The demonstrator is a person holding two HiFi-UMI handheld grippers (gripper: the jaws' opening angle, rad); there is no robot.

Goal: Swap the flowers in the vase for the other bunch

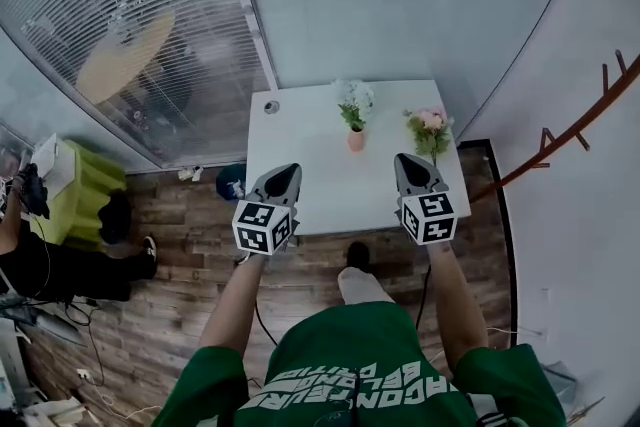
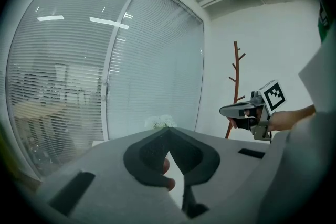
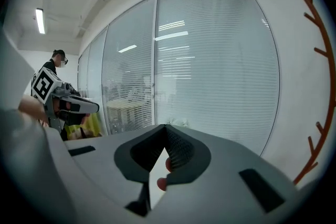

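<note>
Head view: white bunch (image 1: 354, 101) sits in small vase (image 1: 356, 141) mid bench (image 1: 300, 130); pink bunch (image 1: 430, 129) just to its right, standing or lying can't tell. Left gripper (image 1: 283, 177) and right gripper (image 1: 414, 171) by bench's near edge, apart from flowers. Swap looks not begun, all steps left. Left gripper view: jaws together, empty; white blooms peek over tips, vase hidden. Right gripper view: jaws together, empty; flowers hard to make out.

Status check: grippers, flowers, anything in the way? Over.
Left gripper and right gripper both shut, empty, clear of the flowers. White flowers in vase; pink bunch right of it on table. Path clear.
</note>
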